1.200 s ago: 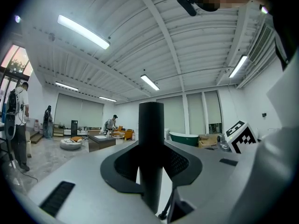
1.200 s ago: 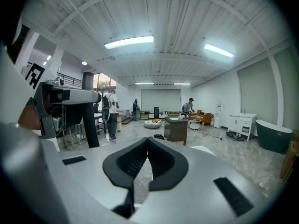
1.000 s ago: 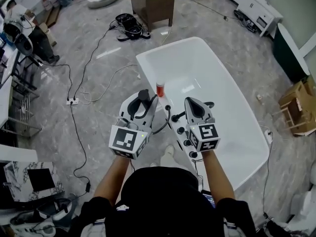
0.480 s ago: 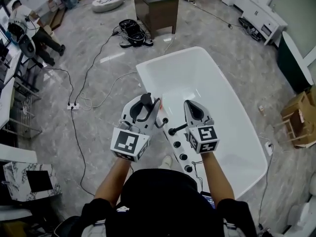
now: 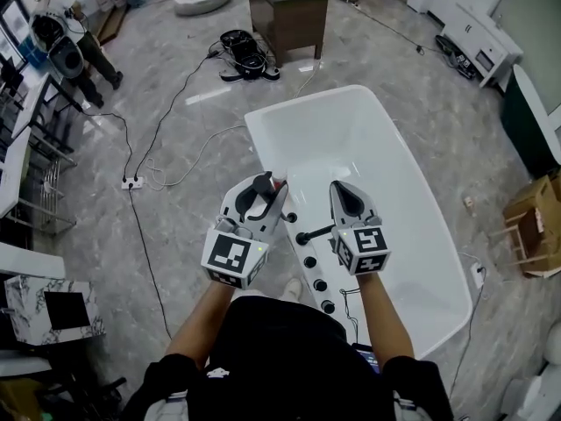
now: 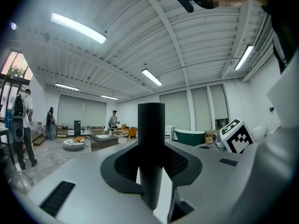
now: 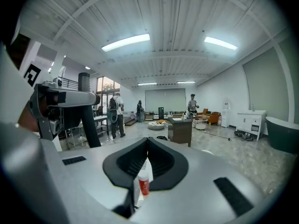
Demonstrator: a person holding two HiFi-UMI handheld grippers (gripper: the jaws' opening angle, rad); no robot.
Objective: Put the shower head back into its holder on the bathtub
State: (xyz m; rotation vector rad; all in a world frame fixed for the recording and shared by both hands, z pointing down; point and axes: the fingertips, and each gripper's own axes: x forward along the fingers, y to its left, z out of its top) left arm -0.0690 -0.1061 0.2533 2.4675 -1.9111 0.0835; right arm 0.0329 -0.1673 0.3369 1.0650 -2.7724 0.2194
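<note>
One shower head [image 6: 151,143] in left claw [image 5: 263,191], right claw [image 5: 344,189] beside, red-capped bottle [image 7: 144,183] ahead

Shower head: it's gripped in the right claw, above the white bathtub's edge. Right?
No, the left claw grips the shower head, as the left gripper view shows; the right claw is shut and empty. It is above the white bathtub's edge.

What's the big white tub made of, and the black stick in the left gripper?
The bathtub looks glossy white with light glints: acrylic or enamel, can't tell which. The shower head handle is smooth matte black, probably plastic or coated metal.
</note>
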